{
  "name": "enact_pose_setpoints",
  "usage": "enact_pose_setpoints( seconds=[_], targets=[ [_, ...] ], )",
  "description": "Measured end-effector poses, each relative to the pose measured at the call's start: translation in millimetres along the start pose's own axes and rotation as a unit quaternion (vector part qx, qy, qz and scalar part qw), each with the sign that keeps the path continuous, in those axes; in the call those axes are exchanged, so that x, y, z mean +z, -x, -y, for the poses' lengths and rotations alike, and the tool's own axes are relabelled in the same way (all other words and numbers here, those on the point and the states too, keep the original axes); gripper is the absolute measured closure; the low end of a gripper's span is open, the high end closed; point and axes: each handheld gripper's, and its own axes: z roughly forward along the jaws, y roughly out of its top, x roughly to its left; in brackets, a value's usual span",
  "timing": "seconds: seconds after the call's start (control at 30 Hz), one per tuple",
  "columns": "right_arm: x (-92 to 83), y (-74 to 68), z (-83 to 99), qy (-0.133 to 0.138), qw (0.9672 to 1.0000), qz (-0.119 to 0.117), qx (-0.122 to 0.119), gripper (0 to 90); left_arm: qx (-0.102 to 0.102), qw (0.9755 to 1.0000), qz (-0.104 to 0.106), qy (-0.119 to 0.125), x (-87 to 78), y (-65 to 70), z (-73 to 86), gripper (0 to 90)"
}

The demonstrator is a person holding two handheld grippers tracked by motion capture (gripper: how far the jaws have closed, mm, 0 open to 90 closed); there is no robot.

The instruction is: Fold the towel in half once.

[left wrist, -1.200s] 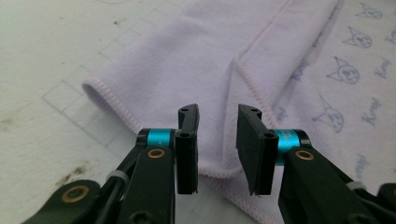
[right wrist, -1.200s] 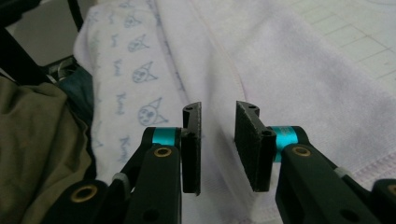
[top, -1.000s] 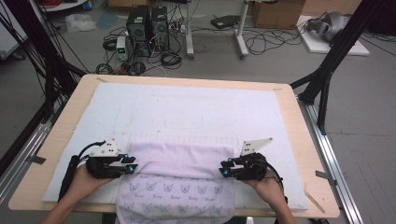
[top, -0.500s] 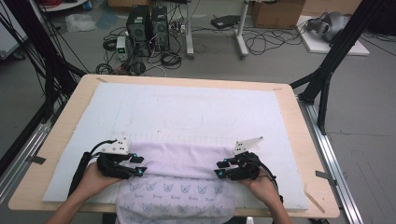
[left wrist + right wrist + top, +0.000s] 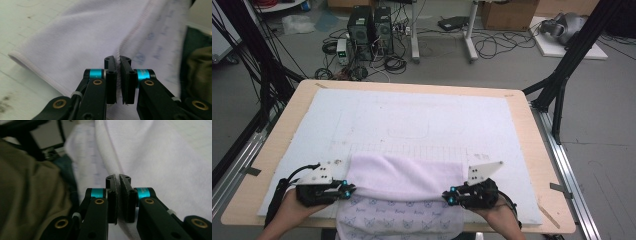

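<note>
You're mid-fold: the left gripper point(image 5: 348, 190) and right gripper point(image 5: 449, 196) have just been closing and are now pinching the lilac cloth's point(image 5: 404, 175) side hems, cloth lying at the mat's point(image 5: 422, 120) near edge, overhanging. Next, imo: you'll be needing both hands lifting evenly, keeping the edge taut.
</note>
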Motion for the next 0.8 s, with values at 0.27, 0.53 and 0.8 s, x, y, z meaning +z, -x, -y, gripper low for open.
enact_pose_setpoints(
  seconds=[0.27, 0.53, 0.8],
  targets=[
    [-6.2, 16.7, -3.4, -0.001, 0.999, 0.042, 0.016, 64.1, -0.006, 0.9994, -0.033, 0.008, 3.7, -17.1, -11.2, 59.6],
    [-5.2, 65.1, -7.3, -0.018, 0.9907, 0.129, 0.038, 57.6, -0.048, 0.9953, -0.083, 0.007, 20.4, -60.0, -14.5, 56.2],
    [-1.2, 90.3, -0.9, -0.034, 0.9867, 0.145, 0.065, 51.6, -0.086, 0.9926, -0.086, -0.009, 38.3, -90.9, -20.5, 50.7]
  ],
)
